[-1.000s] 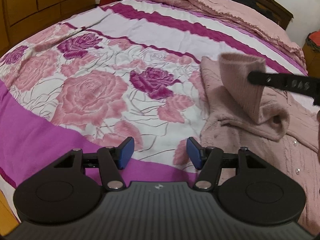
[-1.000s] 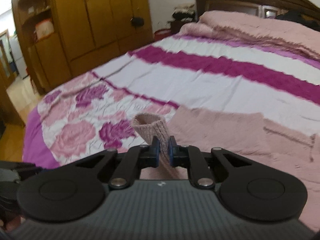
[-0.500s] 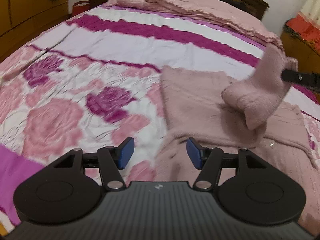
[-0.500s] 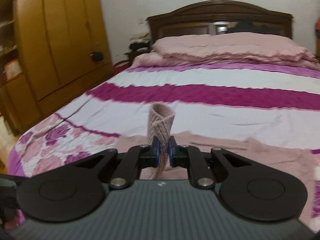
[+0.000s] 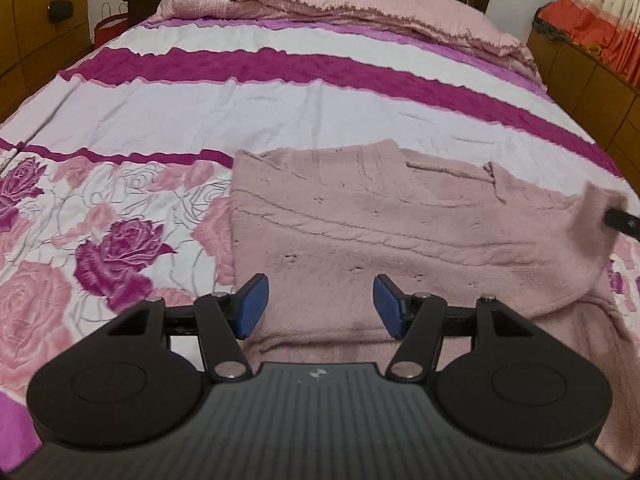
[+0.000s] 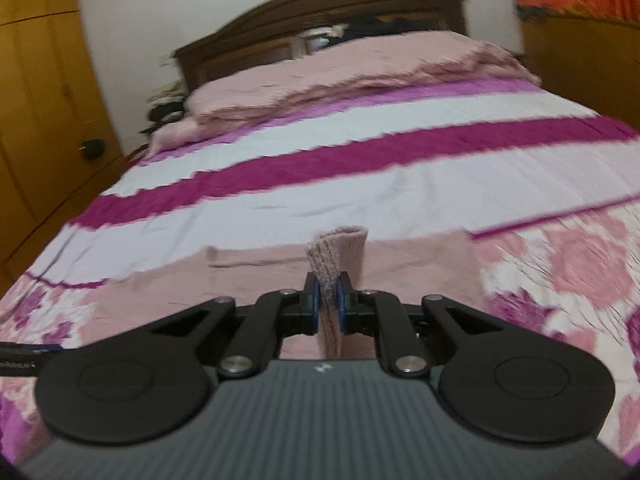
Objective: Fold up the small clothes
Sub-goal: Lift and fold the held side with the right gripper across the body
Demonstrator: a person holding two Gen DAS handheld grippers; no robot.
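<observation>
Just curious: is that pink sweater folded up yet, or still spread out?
Mostly spread: the pink sweater lies flat on the bed, one end pinched in the right gripper.

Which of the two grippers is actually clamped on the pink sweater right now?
The right gripper: its pads pinch a ribbed fold of the pink sweater. The left gripper is open, holding nothing.

The sweater (image 5: 400, 232) is a soft, fuzzy pink knit, matt, with cable lines. The bedsheet (image 5: 240, 112) is smooth printed cloth, slightly wrinkled. The headboard (image 6: 320, 12) is dark polished wood. The left gripper (image 5: 320, 304) is matt black plastic with blue pads (image 5: 252, 306).
</observation>
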